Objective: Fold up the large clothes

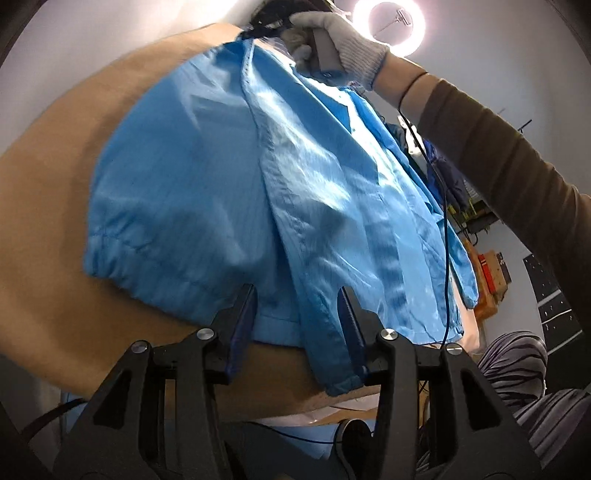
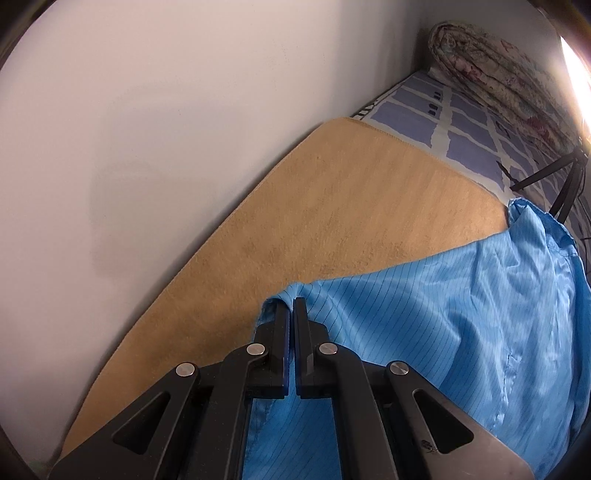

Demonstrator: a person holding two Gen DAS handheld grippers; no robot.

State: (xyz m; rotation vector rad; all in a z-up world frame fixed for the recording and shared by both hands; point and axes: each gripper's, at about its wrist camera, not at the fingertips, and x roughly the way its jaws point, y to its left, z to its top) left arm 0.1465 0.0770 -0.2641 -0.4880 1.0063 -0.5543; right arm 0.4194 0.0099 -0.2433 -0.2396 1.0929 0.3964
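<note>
The right gripper (image 2: 291,314) has its fingers pressed together on a bunched corner of the blue garment (image 2: 424,314), the cloth wrapping over the left fingertip, so that this end can be carried and drawn taut. In the left wrist view the gloved right hand (image 1: 340,40) holds that gripper high at the garment's far end, and the fabric slopes down from it. The left gripper (image 1: 297,317) has its fingers spread wide and grips nothing; a hemmed strip of the garment lies between them near the right finger, probably the edge to be taken next. The garment (image 1: 207,192) lies spread over a tan mat (image 2: 332,206) on a bed, with one part resting flat and the rest lifted. Beyond the mat shows a blue checked sheet (image 2: 461,122) and a rolled floral quilt (image 2: 491,62) by the wall; a ring light (image 1: 391,22) glows overhead
</note>
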